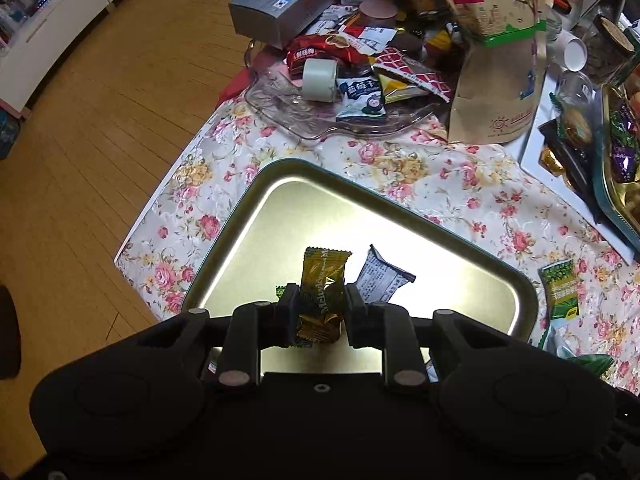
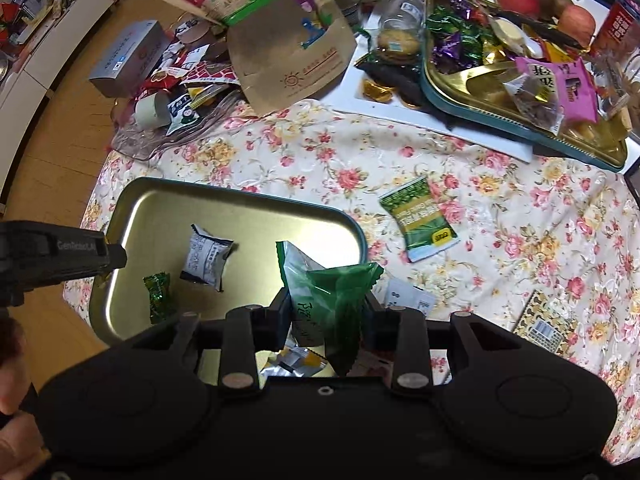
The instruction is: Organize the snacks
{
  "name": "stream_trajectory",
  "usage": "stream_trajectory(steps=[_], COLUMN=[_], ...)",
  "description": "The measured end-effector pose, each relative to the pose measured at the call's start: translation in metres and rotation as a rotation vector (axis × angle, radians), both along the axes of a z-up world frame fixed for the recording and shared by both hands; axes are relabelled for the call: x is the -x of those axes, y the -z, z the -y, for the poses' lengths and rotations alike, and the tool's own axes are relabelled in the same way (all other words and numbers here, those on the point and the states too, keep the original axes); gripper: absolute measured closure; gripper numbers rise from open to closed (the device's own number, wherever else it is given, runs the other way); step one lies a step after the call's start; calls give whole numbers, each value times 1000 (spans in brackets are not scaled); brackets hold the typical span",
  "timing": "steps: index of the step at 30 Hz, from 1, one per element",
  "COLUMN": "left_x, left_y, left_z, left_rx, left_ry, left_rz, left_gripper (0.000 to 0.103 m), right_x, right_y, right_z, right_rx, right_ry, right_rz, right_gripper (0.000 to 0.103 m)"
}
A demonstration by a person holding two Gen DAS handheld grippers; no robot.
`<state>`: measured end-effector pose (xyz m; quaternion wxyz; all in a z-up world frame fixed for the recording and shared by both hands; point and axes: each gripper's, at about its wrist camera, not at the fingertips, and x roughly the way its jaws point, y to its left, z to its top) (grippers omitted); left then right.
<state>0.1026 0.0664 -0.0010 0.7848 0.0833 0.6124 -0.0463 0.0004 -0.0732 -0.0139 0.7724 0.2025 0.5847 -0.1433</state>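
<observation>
My left gripper (image 1: 321,295) is shut on a gold-brown wrapped candy (image 1: 320,270), held upright over the gold tin tray (image 1: 280,200) with a teal rim. In the tray lie a white printed packet (image 1: 382,278) and a small green candy (image 2: 158,298). My right gripper (image 2: 326,310) is shut on a green-and-white snack packet (image 2: 344,292) above the tray's (image 2: 160,208) near right corner. The right wrist view also shows the white packet (image 2: 208,258) and the left gripper (image 2: 114,258) reaching in over the tray's left rim.
A green pea packet (image 2: 420,220) lies on the floral cloth (image 2: 500,240) right of the tray. At the back are a clear dish (image 1: 288,108) piled with snacks, a grey box (image 1: 280,4), a brown paper bag (image 1: 496,60) and a second gold tray (image 2: 480,80) of candies. Wooden floor (image 1: 100,140) lies left.
</observation>
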Motion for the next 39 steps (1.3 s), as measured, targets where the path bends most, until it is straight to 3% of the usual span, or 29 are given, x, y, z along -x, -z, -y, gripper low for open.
stream_trajectory(steps=[4,6,9,19,25,28,39], left_x=[2,3,4,8,8,8,8], left_y=[-2,-3,-3,-1,1,1,2], left_z=[-3,-3,-1,7,8,8,10], left_rx=[1,-13,-38,-20,-14,-10,-12], left_ry=[5,10,17,60,67,70,78], left_rz=[5,14,31,-2,-17,-18,-30], left_gripper=[71,65,65,65,65,65,65], right_x=[-5,-7,-8,-10,-10,-11,-13], right_y=[-1,-2,-2,-4,-6,-7,0], right_z=[-4,-7,-12,-22,-24,-24,-23], right_rx=[-6,-10,-14,10,17,1,5], right_ry=[-7,-12,-24,-62,-73,-73,-72], right_rz=[7,11,16,25,39,48,3], right_gripper=[67,67,67,66,60,48,48])
